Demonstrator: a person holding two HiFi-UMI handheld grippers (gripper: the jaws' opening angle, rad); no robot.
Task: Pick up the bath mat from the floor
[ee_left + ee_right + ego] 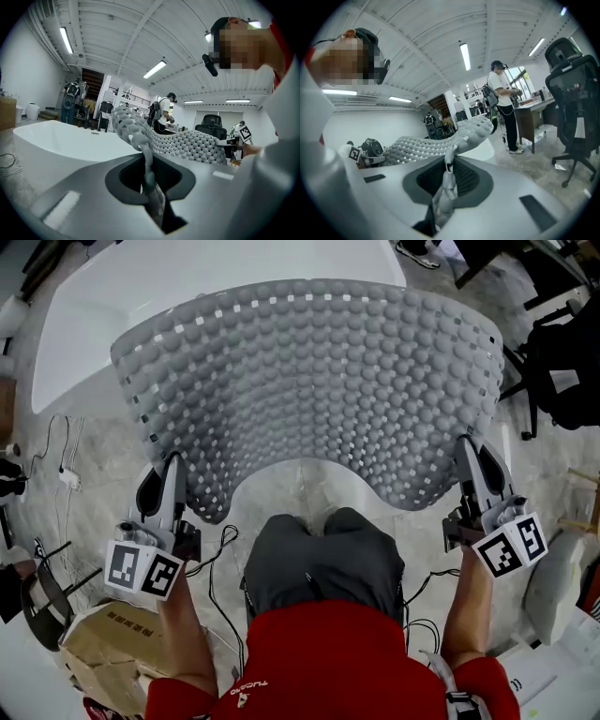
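Bath mat (309, 381) hangs between left tongs (173, 463) and right tongs (466, 444), both gripping it.

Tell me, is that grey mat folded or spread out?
Spread out. The mat stretches wide between the left gripper and right gripper, each shut on a near corner; no fold shows.

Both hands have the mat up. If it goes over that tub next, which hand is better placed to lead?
Left, probably. The left tongs and right tongs are each shut on a near corner of the mat, but the tub lies mostly toward the left.
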